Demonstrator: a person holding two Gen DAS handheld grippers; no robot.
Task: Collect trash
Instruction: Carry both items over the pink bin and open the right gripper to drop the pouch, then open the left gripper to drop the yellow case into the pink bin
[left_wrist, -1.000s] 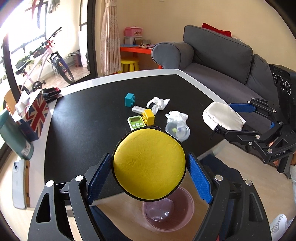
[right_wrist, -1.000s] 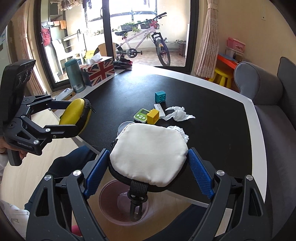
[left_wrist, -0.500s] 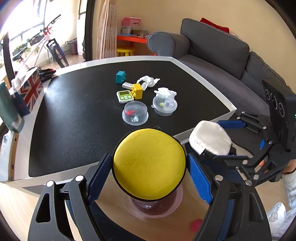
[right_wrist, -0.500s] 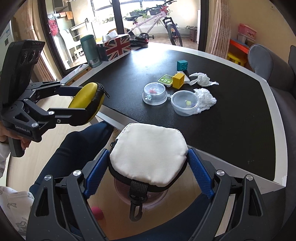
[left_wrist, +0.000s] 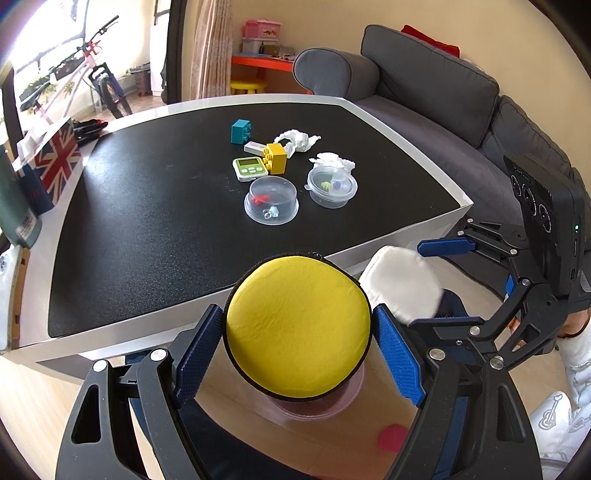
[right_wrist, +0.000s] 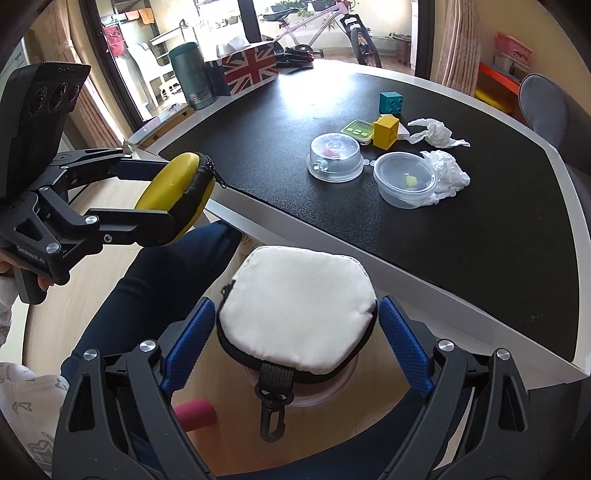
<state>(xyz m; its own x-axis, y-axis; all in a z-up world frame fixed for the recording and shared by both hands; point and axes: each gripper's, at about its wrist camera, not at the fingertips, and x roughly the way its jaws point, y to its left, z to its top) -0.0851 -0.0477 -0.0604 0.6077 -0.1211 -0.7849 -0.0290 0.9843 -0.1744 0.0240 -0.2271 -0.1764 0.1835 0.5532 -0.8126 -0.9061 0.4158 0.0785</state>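
Room: living room with a grey sofa (left_wrist: 424, 85), a bicycle (left_wrist: 85, 70) by the window, and a light wood floor.
Table (left_wrist: 147, 221): black top, white rim; carries 2 crumpled tissues (left_wrist: 299, 140), 2 clear lidded tubs (left_wrist: 271, 199), toy blocks and a small green timer (left_wrist: 250, 168).
Bin (left_wrist: 332, 402): pinkish, round, on the floor at the table's near edge, below both tools.
Left tool (left_wrist: 297, 339): clamped on a round yellow pouch (left_wrist: 295, 317), held above the bin.
Right tool (right_wrist: 295, 332): jaws have just been opening and stand wide; a white pouch (right_wrist: 295, 306) sits between the pads, which seem to have let go of it.
Step in hand: judged as the drop, with both pouches over the bin and the white one going first.
Next move: spread the left tool so the yellow pouch falls inside the rim, then go to the tissues on the table.
Caution: the bin mouth is mostly hidden by the pouches, so centring is hard to confirm.
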